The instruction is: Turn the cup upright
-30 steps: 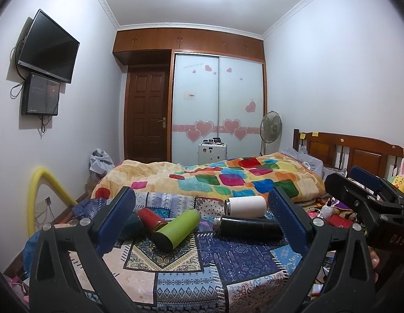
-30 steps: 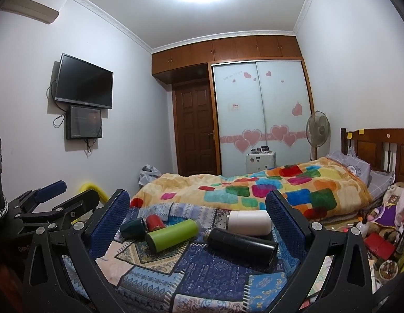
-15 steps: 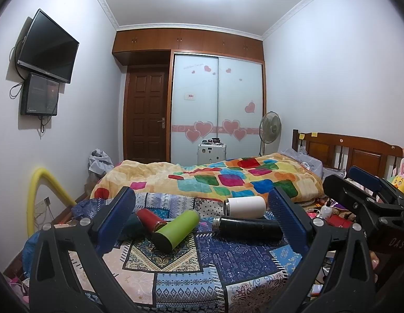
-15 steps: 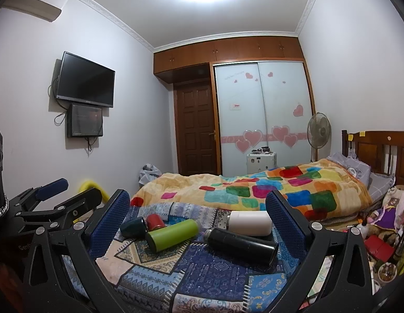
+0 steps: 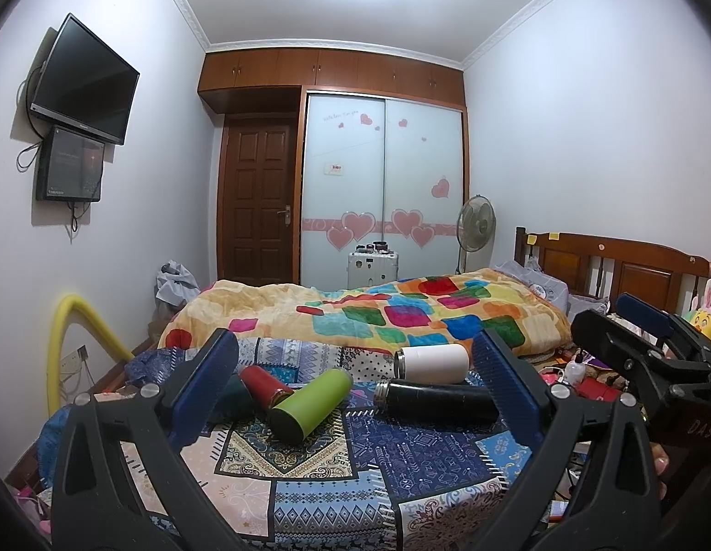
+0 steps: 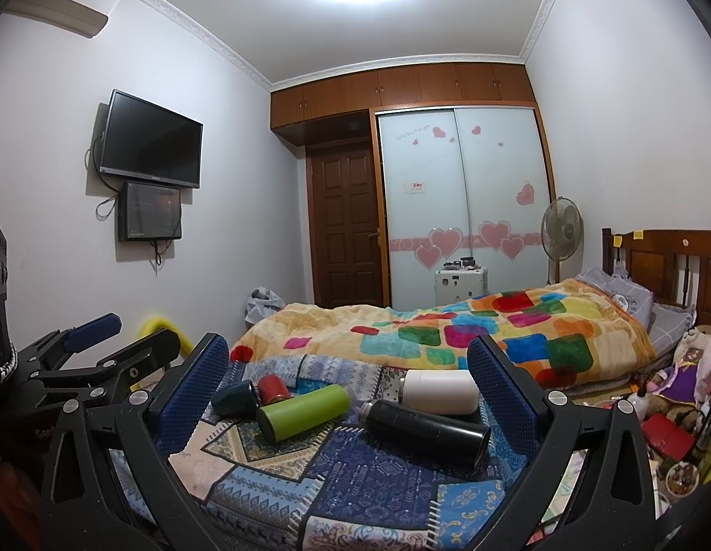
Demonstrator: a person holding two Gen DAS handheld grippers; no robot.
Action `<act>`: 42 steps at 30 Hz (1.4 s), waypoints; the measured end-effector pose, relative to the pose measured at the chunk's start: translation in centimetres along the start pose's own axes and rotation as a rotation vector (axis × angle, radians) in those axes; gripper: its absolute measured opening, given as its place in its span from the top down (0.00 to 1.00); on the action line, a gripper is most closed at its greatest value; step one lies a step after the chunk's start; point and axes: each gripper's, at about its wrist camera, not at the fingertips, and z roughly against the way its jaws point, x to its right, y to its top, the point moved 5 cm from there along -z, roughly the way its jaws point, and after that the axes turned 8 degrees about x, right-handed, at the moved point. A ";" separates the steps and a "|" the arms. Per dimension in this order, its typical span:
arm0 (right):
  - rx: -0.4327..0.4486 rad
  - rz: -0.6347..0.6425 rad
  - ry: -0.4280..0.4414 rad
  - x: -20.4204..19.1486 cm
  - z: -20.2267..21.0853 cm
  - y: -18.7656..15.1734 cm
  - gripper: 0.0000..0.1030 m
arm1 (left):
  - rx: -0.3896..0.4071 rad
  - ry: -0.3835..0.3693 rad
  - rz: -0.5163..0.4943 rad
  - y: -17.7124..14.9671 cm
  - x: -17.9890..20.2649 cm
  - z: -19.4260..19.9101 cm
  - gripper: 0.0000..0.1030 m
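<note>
Several cups lie on their sides on a patterned blue cloth (image 5: pixel 337 482): a dark green cup (image 6: pixel 233 397), a red cup (image 5: pixel 263 383), a lime green cup (image 5: pixel 309 402), a black flask (image 5: pixel 435 402) and a white cup (image 5: pixel 433 362). My left gripper (image 5: pixel 355 390) is open and empty, held short of the cups. My right gripper (image 6: pixel 348 390) is open and empty too, also short of them. Each gripper shows at the edge of the other's view: the right one (image 5: pixel 649 344), the left one (image 6: pixel 98 344).
A bed with a colourful quilt (image 5: pixel 378 317) lies behind the cloth, with a wooden headboard (image 5: pixel 607 266) on the right. A yellow tube (image 5: pixel 75 321) curves at the left. Clutter and toys (image 6: pixel 667 385) lie at the right edge. A wardrobe, door and fan stand far back.
Both views have shifted only very slightly; the grippers stay open and the cups have not moved.
</note>
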 end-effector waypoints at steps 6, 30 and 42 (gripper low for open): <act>-0.026 0.012 -0.007 0.3 -0.9 -0.6 0.00 | -0.017 -0.002 0.006 -0.5 -0.5 -1.1 0.00; -0.535 0.241 0.096 8.9 -15.8 -12.1 0.00 | -0.260 -0.029 0.036 -10.4 -1.7 -12.6 0.00; -0.888 0.238 0.251 10.7 -20.8 -17.6 0.09 | -0.351 -0.047 0.025 -14.1 -1.2 -16.0 0.00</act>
